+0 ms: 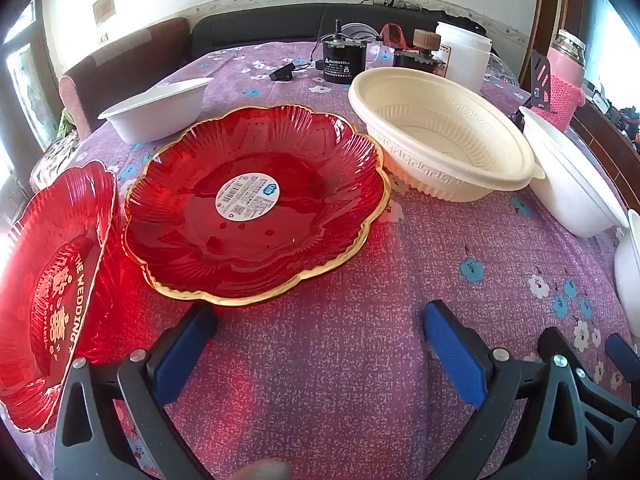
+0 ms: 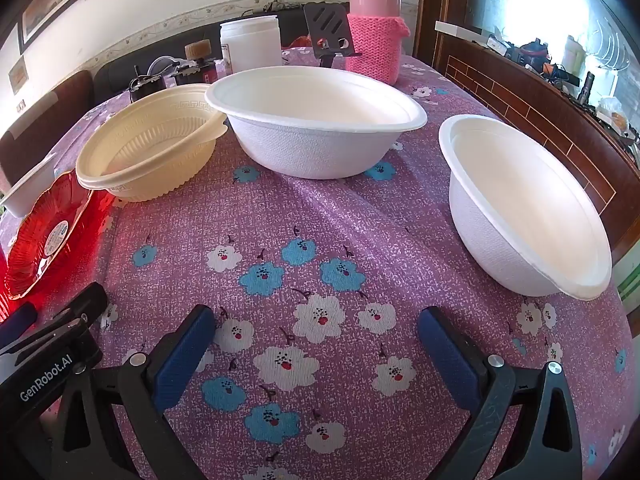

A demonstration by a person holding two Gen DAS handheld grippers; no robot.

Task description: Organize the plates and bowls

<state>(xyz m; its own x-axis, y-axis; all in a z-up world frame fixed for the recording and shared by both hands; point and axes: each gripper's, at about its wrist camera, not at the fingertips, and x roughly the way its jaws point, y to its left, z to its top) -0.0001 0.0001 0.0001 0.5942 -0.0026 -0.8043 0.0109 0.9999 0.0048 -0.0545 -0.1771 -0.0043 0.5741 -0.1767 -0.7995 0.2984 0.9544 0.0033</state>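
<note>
A red glass plate with a gold rim and a white sticker point(image 1: 256, 204) lies on the table ahead of my open, empty left gripper point(image 1: 320, 320). A second red plate with gold lettering point(image 1: 52, 292) sits at the far left. A cream plastic bowl point(image 1: 440, 136) stands behind, with white bowls left point(image 1: 156, 110) and right point(image 1: 568, 176). My open, empty right gripper point(image 2: 316, 320) hovers over bare cloth. In its view, a white bowl point(image 2: 316, 128) stands ahead, another point(image 2: 524, 208) to the right, the cream bowl point(image 2: 152, 152) and red plate point(image 2: 48, 236) to the left.
The purple flowered tablecloth point(image 2: 304, 232) covers the table. At the back stand a white tub point(image 1: 464, 54), black motors point(image 1: 340, 60), a pink knitted flask point(image 2: 374, 28) and a black phone stand point(image 2: 328, 28). A wooden cabinet point(image 2: 540, 120) borders the right edge.
</note>
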